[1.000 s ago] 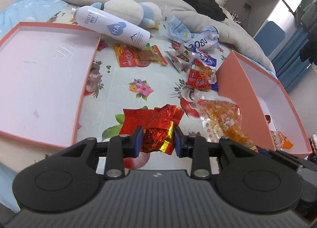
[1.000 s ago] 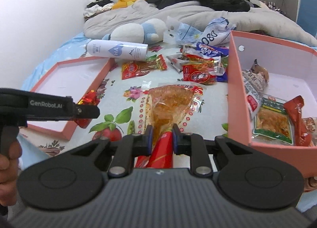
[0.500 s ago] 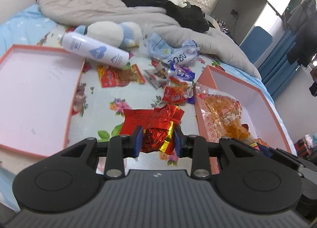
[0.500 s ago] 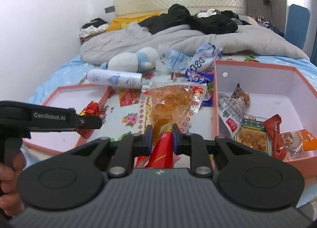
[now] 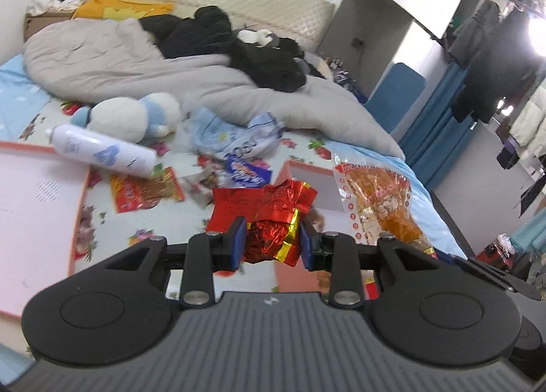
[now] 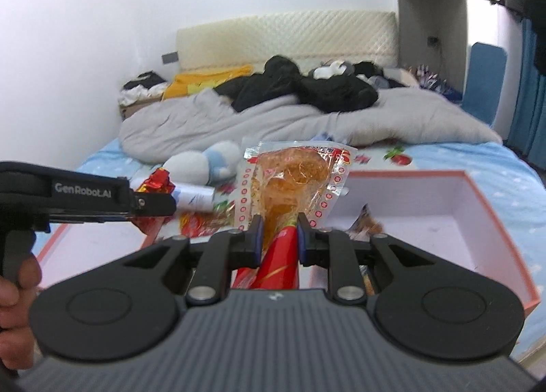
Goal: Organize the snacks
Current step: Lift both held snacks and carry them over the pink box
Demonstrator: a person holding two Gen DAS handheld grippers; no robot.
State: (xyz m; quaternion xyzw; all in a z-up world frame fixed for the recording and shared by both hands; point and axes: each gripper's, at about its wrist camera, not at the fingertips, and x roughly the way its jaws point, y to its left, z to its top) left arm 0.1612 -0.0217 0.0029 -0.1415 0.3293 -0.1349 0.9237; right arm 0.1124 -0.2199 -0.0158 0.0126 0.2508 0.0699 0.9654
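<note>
Bedding (image 5: 102, 61), a grey quilt, covers the bed beneath white walls. Left tongs (image 5: 272, 242) pinch a red foil snack (image 5: 269, 218); right tongs (image 6: 277, 235) pinch an orange snack bag (image 6: 293, 180) above a pink box (image 6: 477, 207).

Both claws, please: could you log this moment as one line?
left claw: shut on red foil snack | right claw: shut on orange snack bag | both raised | pink box: some snacks inside

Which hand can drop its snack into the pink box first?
Probably the right. The right gripper holds the orange snack bag next to the open pink box, while the left gripper with its red foil packet sits further left.
</note>
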